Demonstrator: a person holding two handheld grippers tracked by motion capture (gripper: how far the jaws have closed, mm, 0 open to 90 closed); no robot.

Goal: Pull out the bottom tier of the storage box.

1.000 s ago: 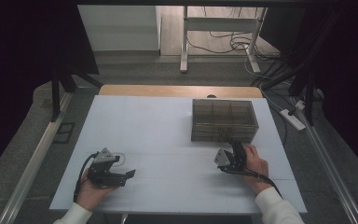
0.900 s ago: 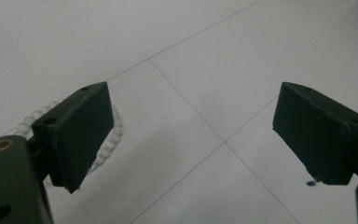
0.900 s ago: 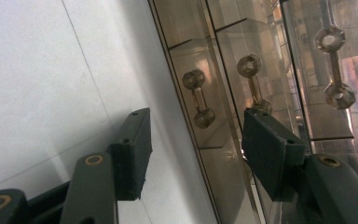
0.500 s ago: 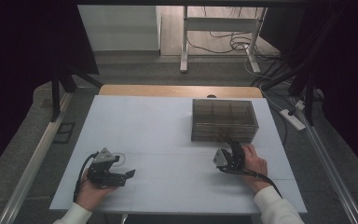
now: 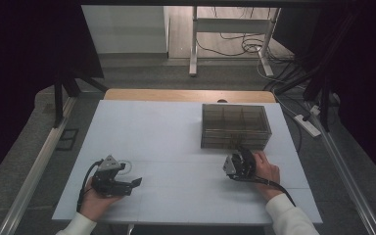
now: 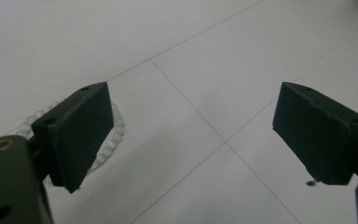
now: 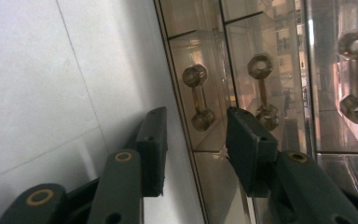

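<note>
One handle (image 7: 199,99) ahead of right tool (image 7: 193,135).

white table (image 5: 176,132) — grey floor (image 5: 142,68)

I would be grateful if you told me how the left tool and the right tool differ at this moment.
The left tool lies low over bare table, far from the clear box; the right tool sits right at the box's front wall. The left tool's jaws stand wide apart; the right tool's jaws are narrower and have just been closing, with nothing gripped. A bead ring lies by the left tool. Both are black and hand-held.
</note>
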